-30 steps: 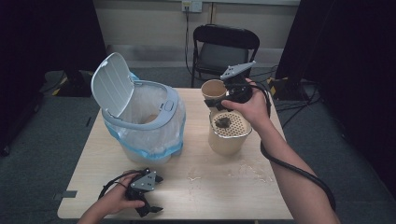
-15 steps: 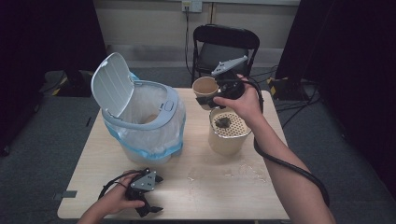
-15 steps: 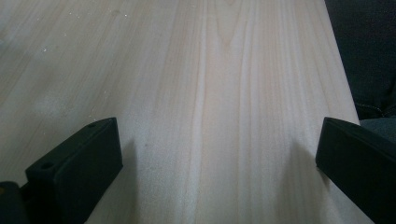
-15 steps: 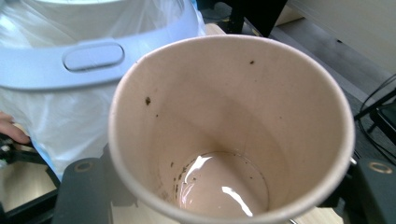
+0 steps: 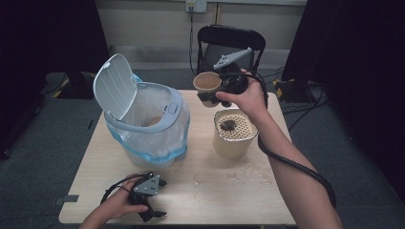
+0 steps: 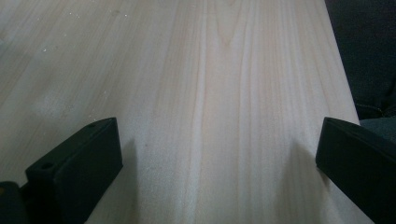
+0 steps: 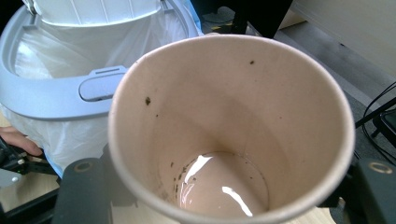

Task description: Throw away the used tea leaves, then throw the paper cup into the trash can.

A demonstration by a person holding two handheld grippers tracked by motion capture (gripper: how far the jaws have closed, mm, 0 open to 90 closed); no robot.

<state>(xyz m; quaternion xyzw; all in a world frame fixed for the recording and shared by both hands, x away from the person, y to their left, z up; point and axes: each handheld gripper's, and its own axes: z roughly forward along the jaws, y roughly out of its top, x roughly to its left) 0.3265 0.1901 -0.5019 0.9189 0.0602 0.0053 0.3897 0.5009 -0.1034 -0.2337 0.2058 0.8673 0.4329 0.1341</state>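
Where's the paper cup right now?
In the high view the paper cup is held in the right hand-held gripper above the table's far edge, just behind the strainer pot and right of the open bin.

Tool grips wet paper cup beside lined bin.

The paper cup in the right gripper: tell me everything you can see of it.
The paper cup is tan, with a rolled rim and no lid. It looks like paper. Dark specks dot its inner wall, and a little glossy liquid sits at the bottom. The right gripper is shut on it, jaws on opposite sides, holding it roughly upright in the air over the table's far side, between the white bin and the perforated strainer pot.
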